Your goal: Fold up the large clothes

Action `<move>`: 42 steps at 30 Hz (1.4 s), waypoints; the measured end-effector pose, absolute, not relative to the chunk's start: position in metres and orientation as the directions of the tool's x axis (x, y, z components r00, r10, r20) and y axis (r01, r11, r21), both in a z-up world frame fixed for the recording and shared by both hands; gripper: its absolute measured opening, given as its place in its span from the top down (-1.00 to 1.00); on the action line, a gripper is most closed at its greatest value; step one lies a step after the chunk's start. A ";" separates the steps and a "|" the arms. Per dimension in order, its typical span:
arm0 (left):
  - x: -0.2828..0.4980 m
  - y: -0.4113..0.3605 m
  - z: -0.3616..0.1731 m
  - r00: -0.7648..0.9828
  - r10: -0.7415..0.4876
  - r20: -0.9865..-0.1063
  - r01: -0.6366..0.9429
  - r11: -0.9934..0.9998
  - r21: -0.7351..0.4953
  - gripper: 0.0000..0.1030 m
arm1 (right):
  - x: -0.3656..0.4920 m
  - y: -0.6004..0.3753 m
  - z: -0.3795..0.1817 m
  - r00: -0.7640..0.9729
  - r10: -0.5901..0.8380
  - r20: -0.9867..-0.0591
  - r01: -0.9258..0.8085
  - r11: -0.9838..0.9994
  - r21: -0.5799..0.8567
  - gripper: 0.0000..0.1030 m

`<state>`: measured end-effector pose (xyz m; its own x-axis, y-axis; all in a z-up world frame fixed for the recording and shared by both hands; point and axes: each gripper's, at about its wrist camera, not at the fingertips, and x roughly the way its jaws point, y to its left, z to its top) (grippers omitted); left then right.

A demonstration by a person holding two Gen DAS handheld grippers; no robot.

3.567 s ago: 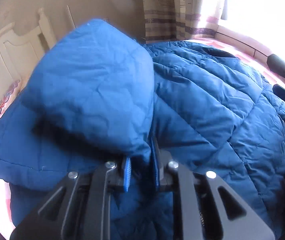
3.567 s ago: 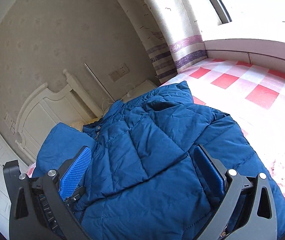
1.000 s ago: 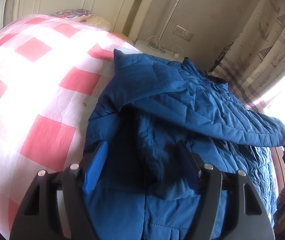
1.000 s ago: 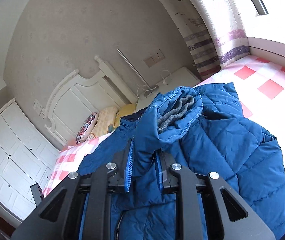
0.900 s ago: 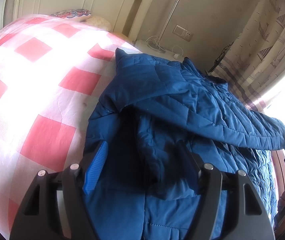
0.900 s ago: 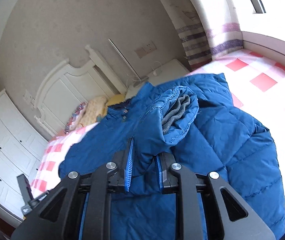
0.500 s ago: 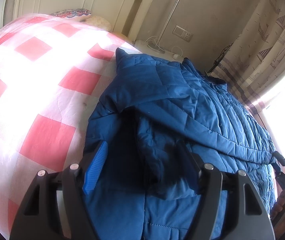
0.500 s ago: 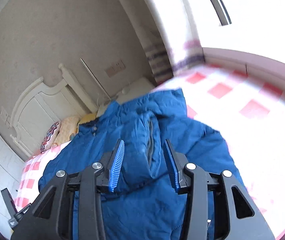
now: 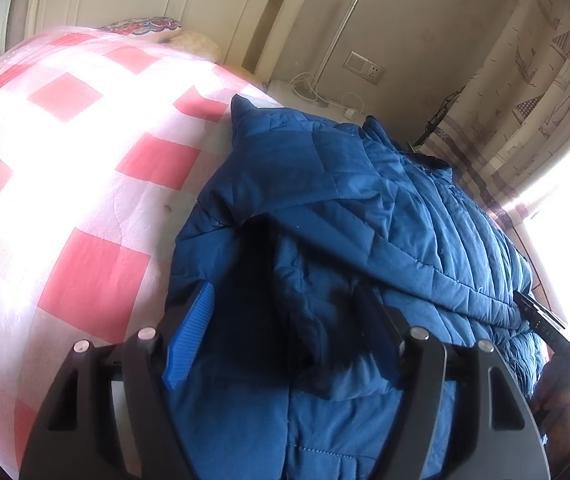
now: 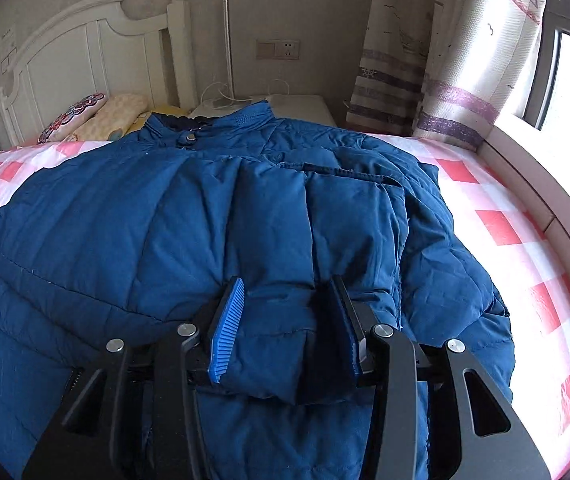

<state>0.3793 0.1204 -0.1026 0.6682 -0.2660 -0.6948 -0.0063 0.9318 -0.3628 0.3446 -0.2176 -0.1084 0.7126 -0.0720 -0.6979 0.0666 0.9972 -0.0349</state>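
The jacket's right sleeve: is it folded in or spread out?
Folded in: the sleeve lies across the jacket body.

Strong daylight enters from the window (image 10: 565, 92) on the right side, so both views are bright. In the left wrist view the checked bed cover (image 9: 65, 168) is overexposed to plain white glare, and the right edge also burns out. The blue jacket (image 10: 213, 220) has deep shadow in its folds near the left tool (image 9: 285, 332). Both pictures are sharp, without motion blur. The fisheye lens bends straight lines, and the corners are black.
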 end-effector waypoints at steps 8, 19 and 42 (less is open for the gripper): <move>0.363 0.111 -0.031 0.790 -0.220 -0.572 -0.044 0.910 -0.411 -0.51 | 0.345 -0.219 -0.109 0.716 -0.059 -0.696 0.063 0.998 -0.020 0.18; 0.441 0.017 -0.086 0.639 -0.080 -0.765 0.048 0.997 -0.064 -0.60 | 0.344 -0.224 -0.109 0.719 -0.032 -0.695 0.054 0.998 0.010 0.16; 0.520 -0.055 -0.056 0.621 -0.032 -0.783 0.079 0.997 0.022 -0.91 | 0.345 -0.228 -0.109 0.723 0.005 -0.691 0.042 0.998 0.051 0.13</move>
<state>0.5202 -0.0550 -0.0565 0.6207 -0.0317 -0.7834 0.0786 0.9967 0.0220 0.3448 -0.2281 -0.1090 0.7226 0.0049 -0.6913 0.0416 0.9979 0.0505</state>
